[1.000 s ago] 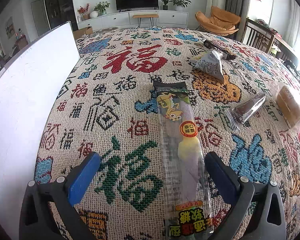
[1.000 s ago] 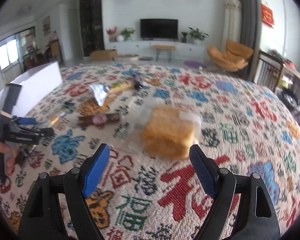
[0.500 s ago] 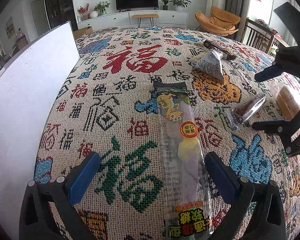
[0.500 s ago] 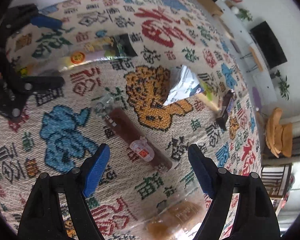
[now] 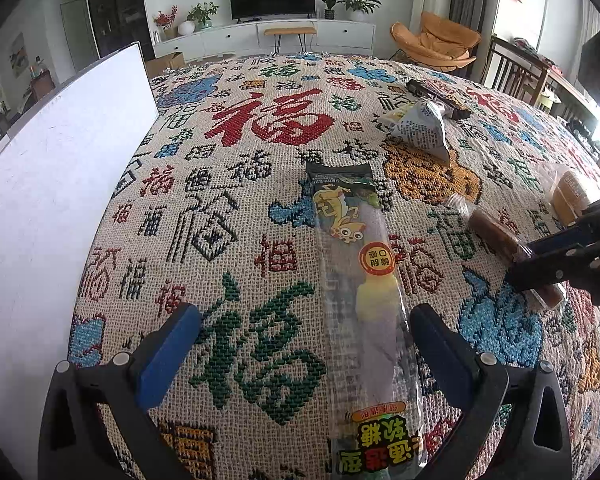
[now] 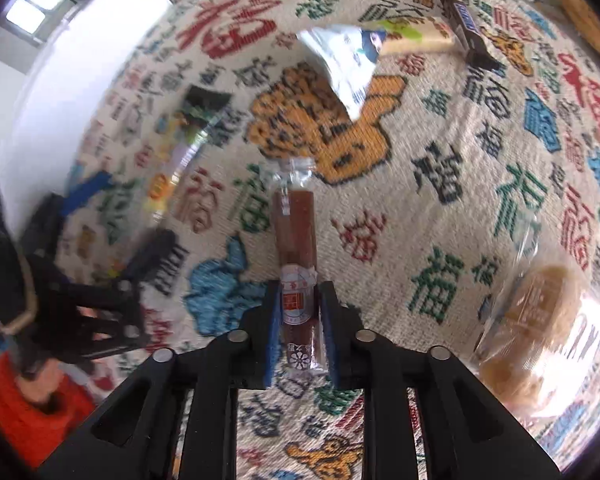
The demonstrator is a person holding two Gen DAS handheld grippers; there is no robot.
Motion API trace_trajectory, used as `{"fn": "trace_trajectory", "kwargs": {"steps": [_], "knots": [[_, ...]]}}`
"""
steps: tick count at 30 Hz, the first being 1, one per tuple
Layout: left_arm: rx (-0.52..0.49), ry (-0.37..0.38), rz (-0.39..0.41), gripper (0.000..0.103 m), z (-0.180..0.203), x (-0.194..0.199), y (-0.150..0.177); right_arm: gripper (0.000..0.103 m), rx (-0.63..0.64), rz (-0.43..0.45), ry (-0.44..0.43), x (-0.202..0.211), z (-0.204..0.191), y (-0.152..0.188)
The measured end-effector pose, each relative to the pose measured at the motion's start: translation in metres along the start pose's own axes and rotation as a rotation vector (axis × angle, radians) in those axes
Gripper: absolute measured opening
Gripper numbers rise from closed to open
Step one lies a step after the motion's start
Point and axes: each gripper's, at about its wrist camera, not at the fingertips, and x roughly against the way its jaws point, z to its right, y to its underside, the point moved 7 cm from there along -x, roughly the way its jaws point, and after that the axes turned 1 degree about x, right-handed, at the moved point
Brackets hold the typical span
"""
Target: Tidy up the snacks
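A brown snack bar in clear wrap [image 6: 294, 232] lies on the patterned cloth [image 6: 440, 184]. My right gripper [image 6: 300, 320] points steeply down over its near end, jaws closing, blue pads pressed against both sides of the wrapper. In the left wrist view that right gripper [image 5: 518, 266] reaches in from the right onto the bar [image 5: 496, 232]. My left gripper [image 5: 304, 320] stands open above the cloth, its fingers either side of a long gummy candy pack [image 5: 352, 264] and not touching it.
A silver packet [image 6: 348, 60], a yellow-green wafer pack [image 6: 416, 34] and a dark chocolate bar [image 6: 464, 24] lie farther back. Bagged bread [image 6: 540, 312] sits to the right. A white board [image 5: 52, 184] stands along the left edge. A hand in a red sleeve [image 6: 20, 412] holds the left gripper.
The right gripper swung over from the bread, tipped down over the brown bar and drew its jaws in from wide onto the wrapper. The left gripper and candy pack stayed put.
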Motion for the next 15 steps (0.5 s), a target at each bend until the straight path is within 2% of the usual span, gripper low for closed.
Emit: {"fn": "trace_trajectory", "kwargs": {"steps": [2,3,4,5,8,12,15], "knots": [[-0.010,0.014,-0.032,0.096,0.000,0.002,0.000,0.037,0.015,0.046,0.020,0.004,-0.005,0.003],[-0.015,0.024,-0.031,0.072,0.001,0.008,-0.001,0.033,0.026,0.069,0.039,0.006,-0.007,0.006],[-0.030,0.046,-0.029,0.028,0.003,0.014,-0.001,0.026,0.034,0.088,0.059,0.009,-0.008,0.010],[-0.029,0.059,-0.039,0.018,0.003,0.018,-0.001,0.018,0.032,0.114,0.055,0.013,-0.010,0.016],[0.090,0.208,-0.048,0.016,-0.004,0.035,0.008,0.018,-0.083,0.208,-0.090,0.030,-0.003,0.038],[0.223,0.385,0.054,0.016,-0.014,0.090,0.017,0.018,-0.201,0.307,-0.237,0.061,0.005,0.069],[0.294,0.480,0.134,0.016,-0.032,0.147,0.017,0.018,-0.210,0.342,-0.301,0.086,-0.016,0.081]]}}
